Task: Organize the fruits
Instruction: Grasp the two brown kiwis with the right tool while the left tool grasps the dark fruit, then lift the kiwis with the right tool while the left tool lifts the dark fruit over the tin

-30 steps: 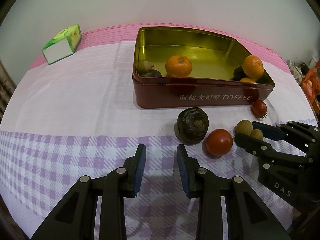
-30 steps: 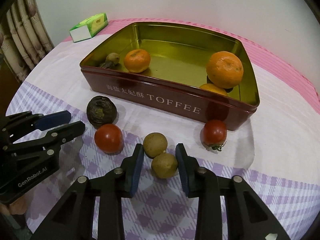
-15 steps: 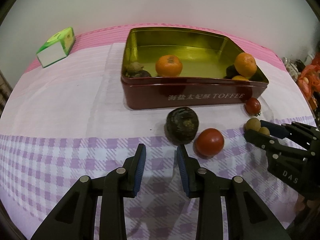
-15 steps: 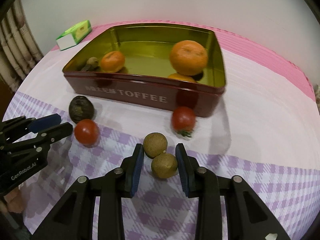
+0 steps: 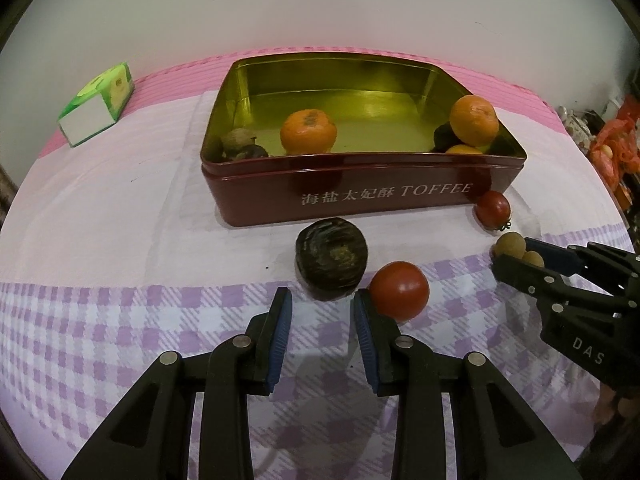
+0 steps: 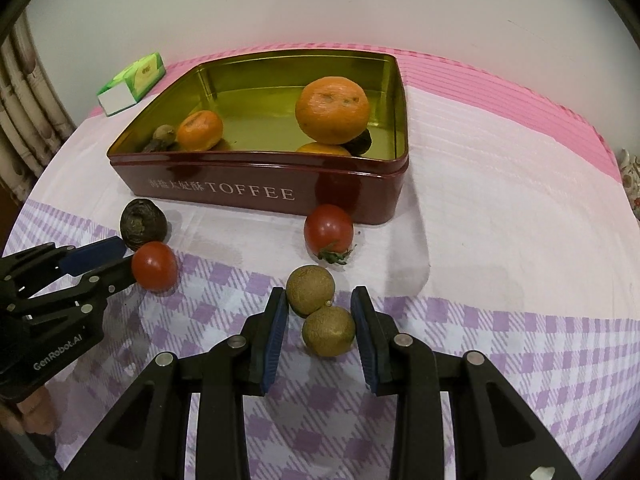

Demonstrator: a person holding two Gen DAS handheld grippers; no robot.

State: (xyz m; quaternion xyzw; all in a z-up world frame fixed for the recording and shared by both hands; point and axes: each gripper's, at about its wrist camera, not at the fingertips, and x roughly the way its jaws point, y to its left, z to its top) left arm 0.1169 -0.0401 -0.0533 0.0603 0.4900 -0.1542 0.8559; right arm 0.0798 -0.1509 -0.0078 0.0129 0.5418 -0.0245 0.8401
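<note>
While the toffee tin (image 6: 256, 184) holds the oranges, loose fruit lies before it on the tabletop (image 6: 500, 208). Dark wrinkled fruit (image 5: 331, 257): firm, take across its middle. Tomato (image 5: 399, 290): smooth, bruisable. Two longans (image 6: 320, 312): light, brittle-shelled, likely to roll. Left gripper (image 5: 321, 320) and right gripper (image 6: 319, 322): narrow, empty.

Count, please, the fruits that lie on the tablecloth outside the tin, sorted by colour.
Red tomatoes: 2, one beside the dark fruit and one with a green stem near the tin
Brownish-green small round fruits: 2
Dark brown wrinkled fruit: 1
Total: 5
</note>
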